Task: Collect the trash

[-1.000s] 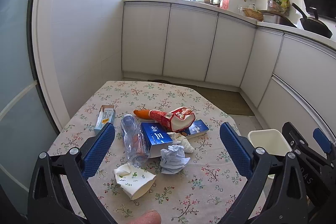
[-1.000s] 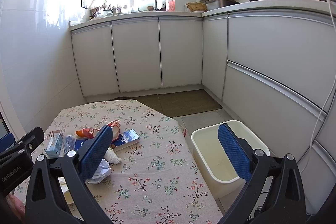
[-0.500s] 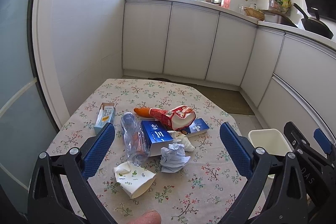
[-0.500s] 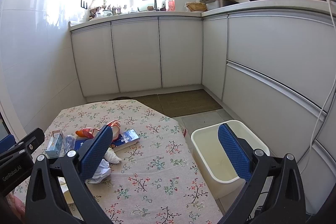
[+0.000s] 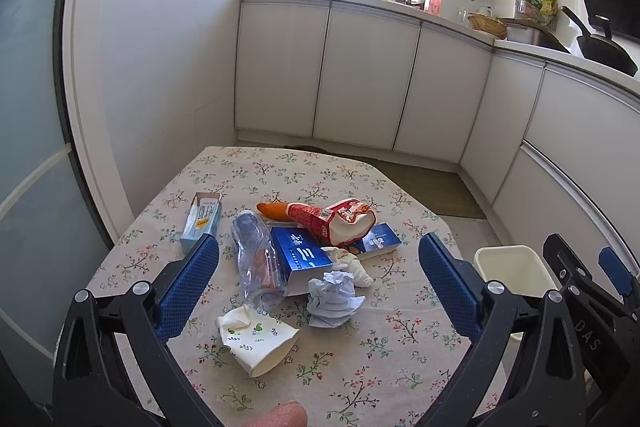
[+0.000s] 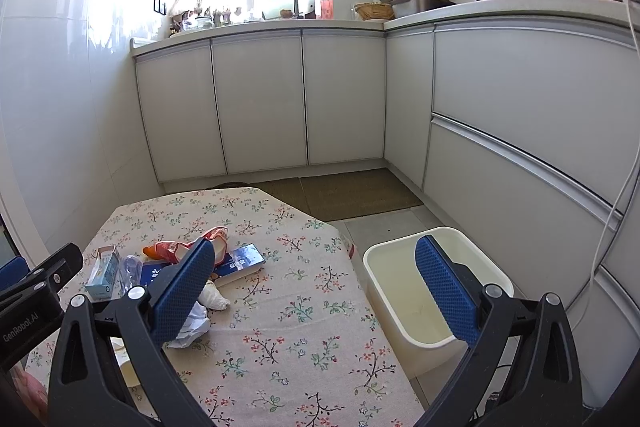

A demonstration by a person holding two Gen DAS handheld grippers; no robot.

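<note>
Trash lies on a floral-cloth table (image 5: 280, 171): a crushed paper cup (image 5: 256, 341), a crumpled paper ball (image 5: 334, 301), a crushed clear bottle (image 5: 256, 259), a blue box (image 5: 302, 257), a red snack wrapper (image 5: 332, 221), a small light-blue carton (image 5: 202, 221) and a white tissue (image 5: 352, 263). My left gripper (image 5: 318, 285) is open and empty above the near side of the pile. My right gripper (image 6: 316, 291) is open and empty over the table's right edge. A white bin (image 6: 436, 291) stands on the floor right of the table.
White kitchen cabinets (image 6: 260, 103) run along the back and right, with a brown mat (image 6: 340, 193) on the floor before them. A wall and glass door (image 5: 36, 147) stand left of the table. The right gripper's body (image 5: 588, 303) shows in the left wrist view.
The left wrist view has tilted up slightly, so the table and trash sit a little lower in it. The right gripper has not visibly moved. Both stay open.
</note>
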